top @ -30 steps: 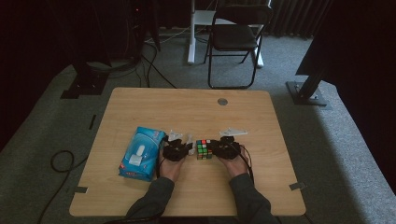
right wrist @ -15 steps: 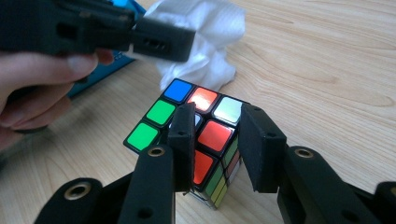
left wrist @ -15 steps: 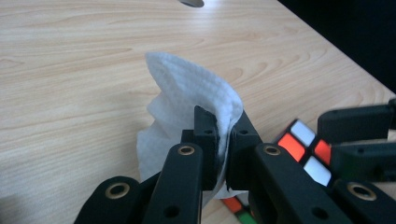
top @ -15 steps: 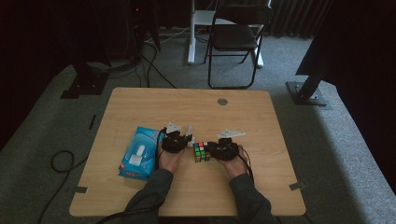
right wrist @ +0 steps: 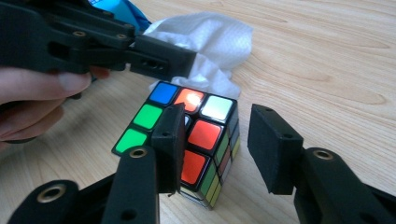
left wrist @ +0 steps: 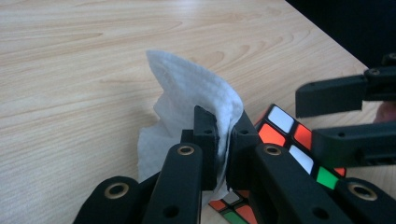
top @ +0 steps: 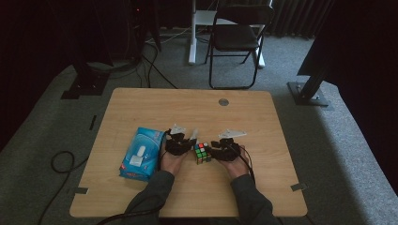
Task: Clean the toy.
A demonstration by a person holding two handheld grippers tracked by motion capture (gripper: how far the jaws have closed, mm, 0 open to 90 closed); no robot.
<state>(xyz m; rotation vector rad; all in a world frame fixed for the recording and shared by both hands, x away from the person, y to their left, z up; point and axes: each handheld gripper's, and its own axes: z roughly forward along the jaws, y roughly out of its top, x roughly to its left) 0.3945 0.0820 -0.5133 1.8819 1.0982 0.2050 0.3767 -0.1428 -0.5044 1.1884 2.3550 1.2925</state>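
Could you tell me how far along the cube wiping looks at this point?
Done: a white wipe is out of the blue pack and clamped in the left gripper. In hand: the open right gripper brackets the Rubik's cube. Left: seemingly gripping the cube and wiping it.

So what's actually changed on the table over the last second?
Very little. The left gripper, clamped on a white wipe, has edged slightly closer to the cube. The right gripper still sits open around the cube, which stays on the table. The blue wipes pack has not moved.
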